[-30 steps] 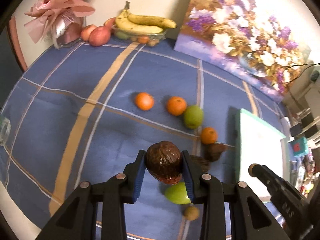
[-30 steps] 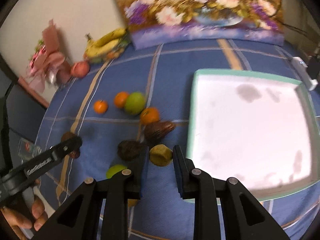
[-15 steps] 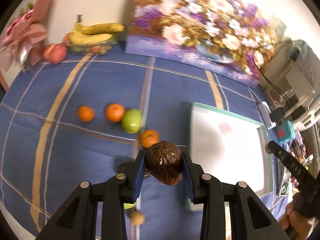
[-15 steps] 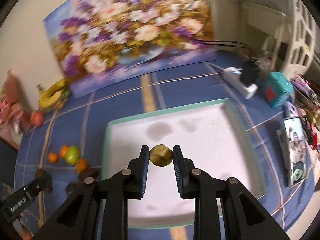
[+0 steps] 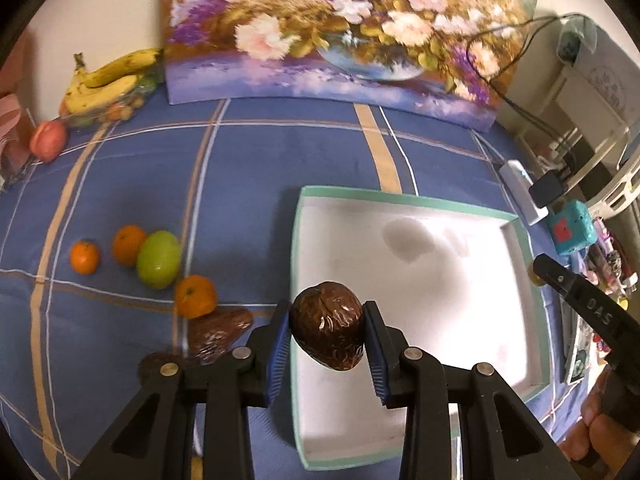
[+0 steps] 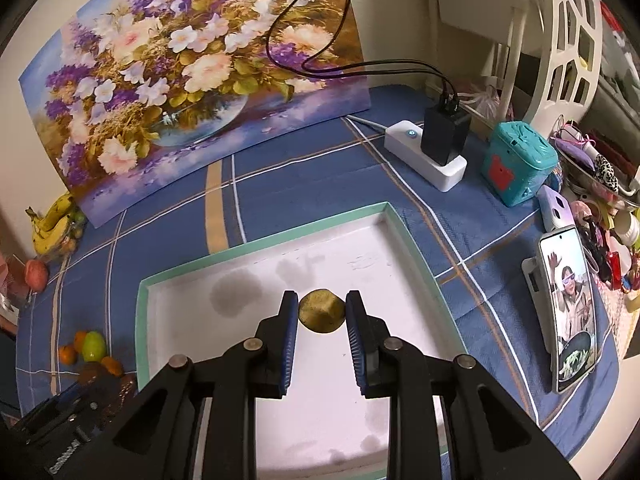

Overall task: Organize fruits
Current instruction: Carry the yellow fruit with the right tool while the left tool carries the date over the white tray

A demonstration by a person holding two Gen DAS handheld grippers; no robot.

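Fruit transfer, both wrist views. Left claw is clamping a dark brown wrinkled fruit between its blue pads, over the near-left edge of the white tray. Right claw is pinching a small yellow-brown fruit above the tray's middle. Only the left view is showing the loose fruit clearly on the blue checked surface: three oranges, a green apple and two more brown fruits. Only the right view is showing the phone, power strip and teal box.
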